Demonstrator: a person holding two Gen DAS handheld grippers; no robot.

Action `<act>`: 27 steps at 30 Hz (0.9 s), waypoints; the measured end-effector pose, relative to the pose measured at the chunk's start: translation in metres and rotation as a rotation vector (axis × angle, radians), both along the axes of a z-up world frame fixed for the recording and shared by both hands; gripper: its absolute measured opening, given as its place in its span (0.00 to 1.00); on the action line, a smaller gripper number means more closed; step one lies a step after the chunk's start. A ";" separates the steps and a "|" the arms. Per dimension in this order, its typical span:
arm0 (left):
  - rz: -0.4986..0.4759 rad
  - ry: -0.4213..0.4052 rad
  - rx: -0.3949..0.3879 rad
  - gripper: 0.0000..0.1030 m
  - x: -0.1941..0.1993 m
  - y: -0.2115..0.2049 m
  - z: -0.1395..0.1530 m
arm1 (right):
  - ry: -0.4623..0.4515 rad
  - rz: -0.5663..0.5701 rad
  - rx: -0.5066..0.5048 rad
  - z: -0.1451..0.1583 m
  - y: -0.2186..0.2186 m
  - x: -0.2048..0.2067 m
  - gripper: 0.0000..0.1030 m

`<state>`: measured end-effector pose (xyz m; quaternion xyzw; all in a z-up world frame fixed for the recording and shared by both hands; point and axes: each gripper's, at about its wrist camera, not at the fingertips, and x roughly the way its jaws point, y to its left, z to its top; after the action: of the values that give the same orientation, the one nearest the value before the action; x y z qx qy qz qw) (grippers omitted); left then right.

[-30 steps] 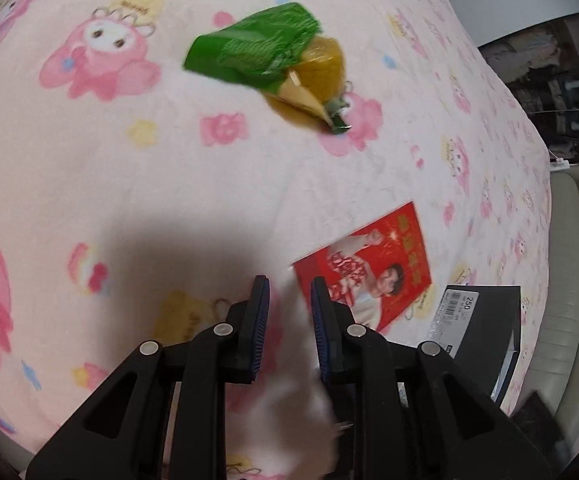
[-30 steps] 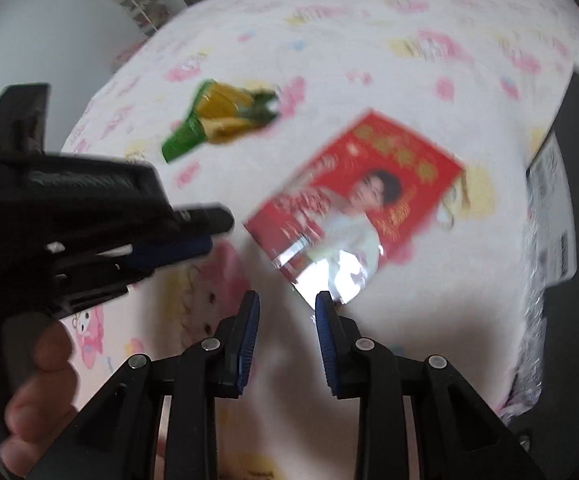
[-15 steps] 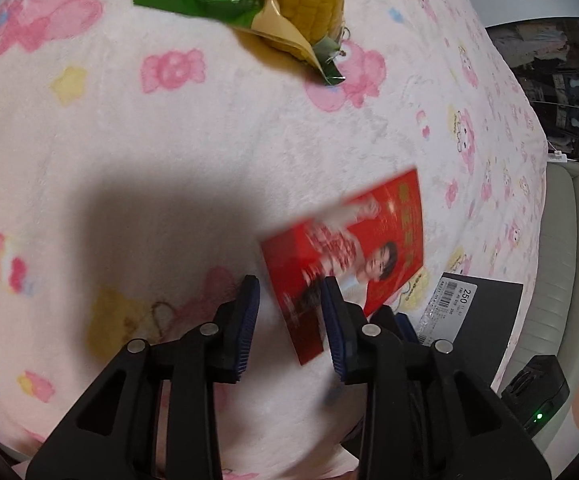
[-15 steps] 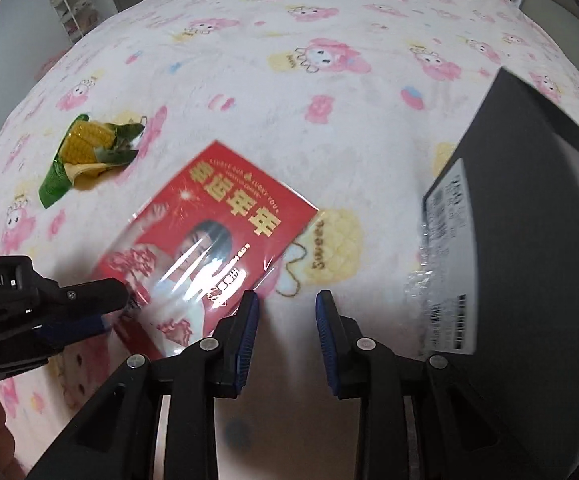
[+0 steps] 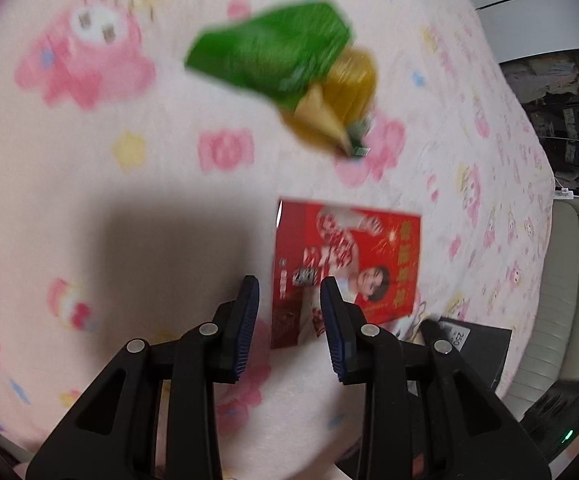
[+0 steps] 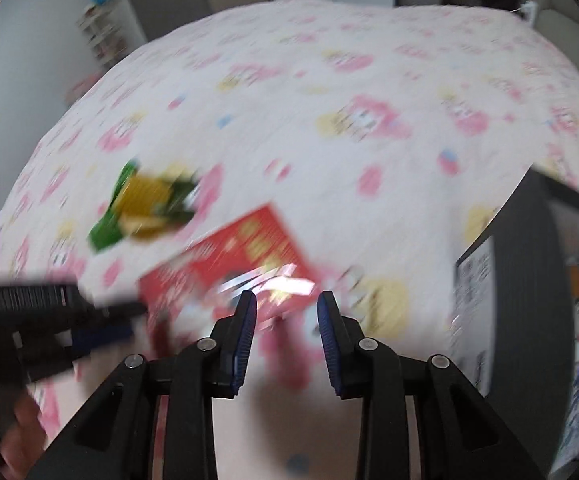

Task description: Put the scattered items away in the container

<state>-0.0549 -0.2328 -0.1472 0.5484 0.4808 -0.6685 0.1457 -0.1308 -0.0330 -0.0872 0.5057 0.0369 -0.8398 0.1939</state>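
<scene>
A red packet with a printed portrait (image 5: 349,264) lies flat on the pink cartoon-print blanket (image 5: 89,208); it also shows, blurred, in the right wrist view (image 6: 245,264). A green and yellow corn packet (image 5: 289,80) lies farther off, and shows in the right wrist view (image 6: 145,204) too. My left gripper (image 5: 289,292) is open with the red packet's near left edge between its jaws. My right gripper (image 6: 285,304) is open and empty just before the red packet. The black container (image 6: 529,280) stands at the right, with items inside.
The black container's labelled corner (image 5: 473,344) sits beyond the left gripper's right finger. A grey sofa (image 5: 561,300) borders the blanket on the right. The left gripper and hand (image 6: 29,320) show at the left of the right wrist view. Shelves and doors stand in the background.
Both views have shifted and blurred with motion. The left gripper has pulled back and opened slightly wider at the red packet's edge. The right gripper has swung left, toward the red packet.
</scene>
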 end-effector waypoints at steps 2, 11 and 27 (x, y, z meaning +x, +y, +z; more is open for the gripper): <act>-0.001 -0.005 0.000 0.30 0.000 -0.001 -0.004 | -0.020 -0.018 0.021 -0.009 -0.001 -0.015 0.35; 0.010 0.004 0.001 0.30 0.002 -0.006 -0.011 | -0.167 0.069 -0.067 -0.039 -0.012 -0.031 0.54; 0.057 0.002 -0.066 0.30 0.029 -0.009 0.007 | -0.240 0.161 -0.077 -0.010 0.020 0.054 0.53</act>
<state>-0.0260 -0.2419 -0.1407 0.5289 0.4741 -0.6800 0.1821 -0.0771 -0.0128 -0.0967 0.5900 0.0218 -0.7560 0.2828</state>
